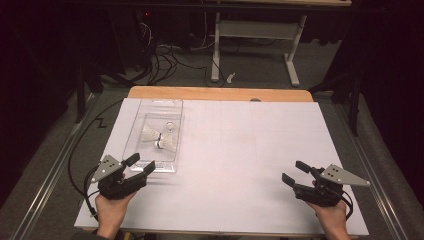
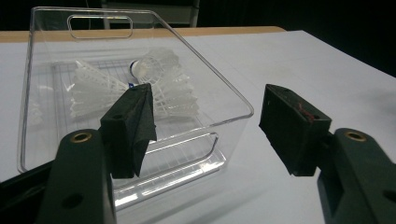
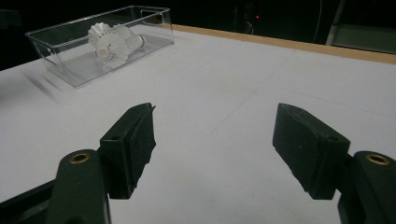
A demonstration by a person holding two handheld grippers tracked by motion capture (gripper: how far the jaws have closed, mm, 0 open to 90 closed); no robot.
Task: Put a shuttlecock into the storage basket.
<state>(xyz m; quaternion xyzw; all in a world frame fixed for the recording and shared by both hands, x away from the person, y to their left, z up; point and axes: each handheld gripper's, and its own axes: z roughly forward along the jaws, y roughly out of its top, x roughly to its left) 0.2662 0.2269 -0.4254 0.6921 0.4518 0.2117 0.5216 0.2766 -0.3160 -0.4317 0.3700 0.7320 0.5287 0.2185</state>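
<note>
Two white plastic shuttlecocks (image 1: 159, 137) lie inside the clear plastic rectangular bin (image 1: 150, 165) near the table's (image 1: 240, 150) left edge; nothing is grasped, so the handling looks unstarted. Left gripper (image 1: 139, 166) fingers, spread wide, straddle the bin's near wall. Right gripper (image 1: 295, 172), equally wide, hovers near the right front corner.

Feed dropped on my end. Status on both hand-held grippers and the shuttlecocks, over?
Left hand-held gripper open at the clear box near end. Right hand-held gripper open, empty, over bare table. Shuttlecocks inside box. Nothing in the way.
</note>
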